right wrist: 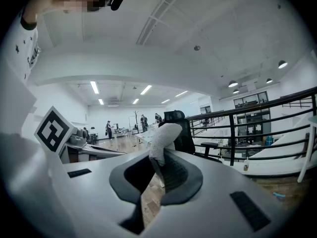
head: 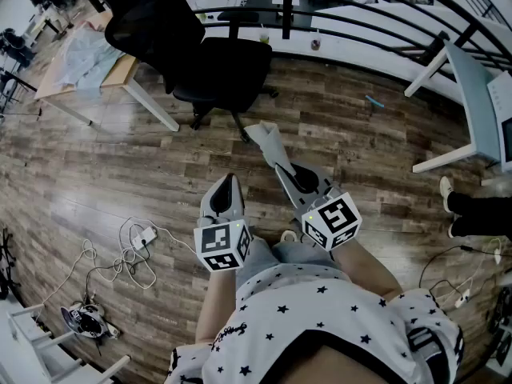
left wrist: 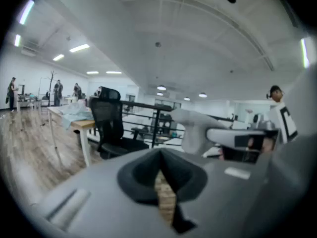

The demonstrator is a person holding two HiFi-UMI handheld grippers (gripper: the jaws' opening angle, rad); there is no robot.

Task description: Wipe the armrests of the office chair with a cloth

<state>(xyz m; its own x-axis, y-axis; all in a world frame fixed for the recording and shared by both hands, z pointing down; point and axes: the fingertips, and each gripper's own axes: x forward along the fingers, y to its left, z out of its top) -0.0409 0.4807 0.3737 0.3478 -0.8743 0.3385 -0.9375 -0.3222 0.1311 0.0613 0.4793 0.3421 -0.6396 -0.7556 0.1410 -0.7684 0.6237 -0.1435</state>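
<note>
Head view: right gripper [head: 280,165] pinching cloth [head: 263,133], left gripper [head: 230,182] closed, empty; chair [head: 216,58] ahead beside desk [head: 84,62], cables [head: 128,258] on floor.

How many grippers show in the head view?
2. The left gripper, tongs shut and empty, is centre-left; the right gripper, just right of it, clamps the white cloth. Neither is hidden.

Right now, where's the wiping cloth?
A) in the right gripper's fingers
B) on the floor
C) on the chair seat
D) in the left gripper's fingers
A: the cloth sticks up from between the fingers of the right gripper; the left gripper is shut with nothing in it.
</note>
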